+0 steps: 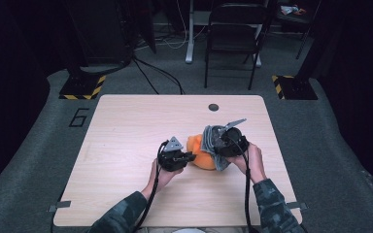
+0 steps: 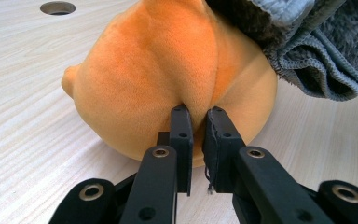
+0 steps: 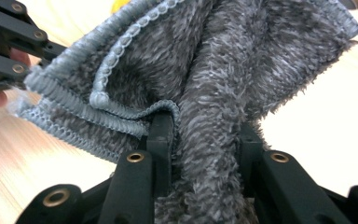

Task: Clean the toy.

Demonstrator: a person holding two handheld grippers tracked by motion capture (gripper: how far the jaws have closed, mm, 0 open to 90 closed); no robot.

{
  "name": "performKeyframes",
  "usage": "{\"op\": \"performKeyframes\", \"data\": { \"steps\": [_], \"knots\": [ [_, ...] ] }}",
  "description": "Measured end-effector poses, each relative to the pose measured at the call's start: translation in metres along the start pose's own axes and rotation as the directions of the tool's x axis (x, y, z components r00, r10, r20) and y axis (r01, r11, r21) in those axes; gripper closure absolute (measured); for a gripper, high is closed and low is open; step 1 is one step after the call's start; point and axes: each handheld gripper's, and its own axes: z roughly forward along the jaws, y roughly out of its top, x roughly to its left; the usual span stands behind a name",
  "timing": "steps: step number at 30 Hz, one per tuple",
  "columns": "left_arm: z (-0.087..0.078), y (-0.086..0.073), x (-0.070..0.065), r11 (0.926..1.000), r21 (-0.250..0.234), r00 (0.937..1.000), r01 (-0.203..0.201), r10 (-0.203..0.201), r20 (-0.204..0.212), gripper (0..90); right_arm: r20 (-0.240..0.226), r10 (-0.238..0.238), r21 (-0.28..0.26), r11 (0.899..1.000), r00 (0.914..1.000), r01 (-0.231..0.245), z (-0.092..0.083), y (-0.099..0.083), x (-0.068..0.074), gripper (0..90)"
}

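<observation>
On the pale wood-grain desk (image 1: 126, 145) lies a rounded orange plush toy (image 1: 200, 154), near the middle and a little toward the person's side; a grey fluffy towel with a stitched light-blue hem (image 1: 212, 141) is draped over the toy's right part and hangs against it.

The left tongs (image 1: 190, 156) come at the toy from its left side, level with the desk; in the left gripper view the left tongs (image 2: 198, 112) stand almost fully closed, a narrow slit between the two black jaws, their tips pressed into the orange plush (image 2: 158, 79) and pinching a fold of its fabric at a seam; the towel (image 2: 317, 51) sags at the upper right of that view, resting on the toy, and a round hole in the desk (image 2: 58, 7) shows far off at the upper left.

The right tongs (image 1: 219, 141) sit at the toy's right side; in the right gripper view the right tongs (image 3: 205, 126) are closed on a thick bunch of the grey towel (image 3: 214, 70), the pile squeezed between the jaws and spilling above them; the hem loops around the left jaw; the other tool's black linkage (image 3: 9, 32) shows at the upper left.

A dark folding chair (image 1: 235, 34) stands beyond the desk on the grey carpet.
</observation>
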Motion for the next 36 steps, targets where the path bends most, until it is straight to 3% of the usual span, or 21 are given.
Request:
{"op": "performKeyframes", "data": {
  "steps": [7,15,20,28,31,36],
  "knots": [
    [0.000,0.000,0.000,1.0000,0.001,1.0000,-0.003,0.003,0.002,81.9,0.001,0.048,0.032,0.998,0.9988,-0.048,0.003,-0.008,-0.011,67.0],
    [0.001,0.001,0.000,0.9999,-0.001,0.9999,-0.010,0.010,0.001,81.9,0.027,0.097,0.109,0.989,0.9950,-0.099,0.010,-0.017,-0.024,67.1],
    [0.001,0.001,0.000,0.9999,0.002,0.9999,-0.012,0.012,0.002,81.8,0.034,0.114,0.127,0.985,0.9928,-0.118,0.016,-0.022,-0.029,67.1],
    [0.001,0.001,0.000,1.0000,-0.004,1.0000,-0.005,0.005,0.001,81.8,0.092,0.121,0.172,0.976,0.9884,-0.135,0.033,-0.033,-0.038,67.3],
    [0.001,0.002,0.000,0.9999,-0.003,0.9999,-0.010,0.010,0.000,81.8,0.125,0.130,0.207,0.966,0.9836,-0.154,0.044,-0.039,-0.040,67.2],
    [0.002,0.002,0.001,1.0000,-0.005,1.0000,-0.003,0.003,0.002,81.6,0.136,0.121,0.245,0.957,0.9833,-0.152,0.053,-0.044,-0.044,67.9]
  ]
}}
